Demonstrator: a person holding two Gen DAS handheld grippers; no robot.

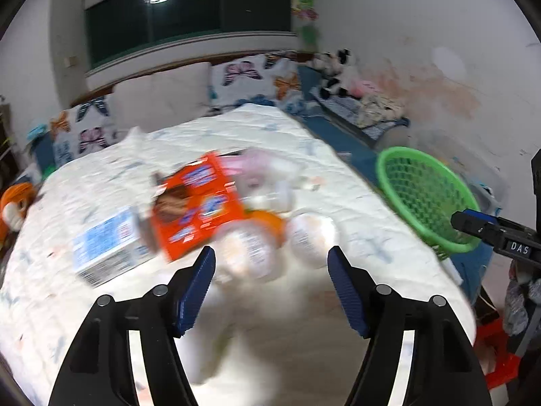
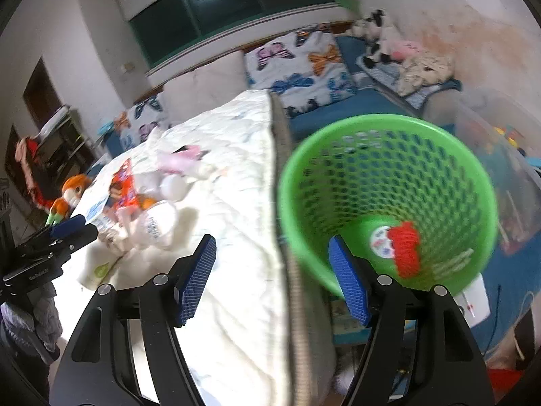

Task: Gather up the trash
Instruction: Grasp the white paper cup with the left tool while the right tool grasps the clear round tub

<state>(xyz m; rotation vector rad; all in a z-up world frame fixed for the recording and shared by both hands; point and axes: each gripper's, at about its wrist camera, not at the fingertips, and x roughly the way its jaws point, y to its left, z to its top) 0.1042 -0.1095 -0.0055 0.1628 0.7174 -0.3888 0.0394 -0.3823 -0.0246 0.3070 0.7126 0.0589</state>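
Left tool point(image 1: 271, 260): blue pads spread wide, nothing between them, pointed down at the bed point(image 1: 355, 182). Right tool point(image 2: 272, 250): pads likewise spread and empty, straddling the bed's right edge, its right finger in front of the green basket point(image 2: 290, 182).

Trash lies in a loose cluster near the middle of the white quilt. Ahead of the left tool: an orange box point(image 1: 197, 206), tilted; a white-and-blue carton point(image 1: 108, 247) just to its left, touching it; two pale round containers point(image 1: 314, 237) just beyond the pads; a pink wrapper point(image 1: 250, 165) behind the box. Motion blur prevents closer identification of these items.

The basket stands off the bed, just beside its right edge. Inside, on the bottom, lie a red item point(image 2: 405, 250) and a round white label or lid point(image 2: 380, 242); which one, cannot be told.

Butterfly-print pillows point(image 1: 243, 81) line the headboard. An orange plush toy point(image 1: 17, 203) sits at the bed's left edge. Soft toys point(image 2: 375, 37) are heaped in the far right corner.
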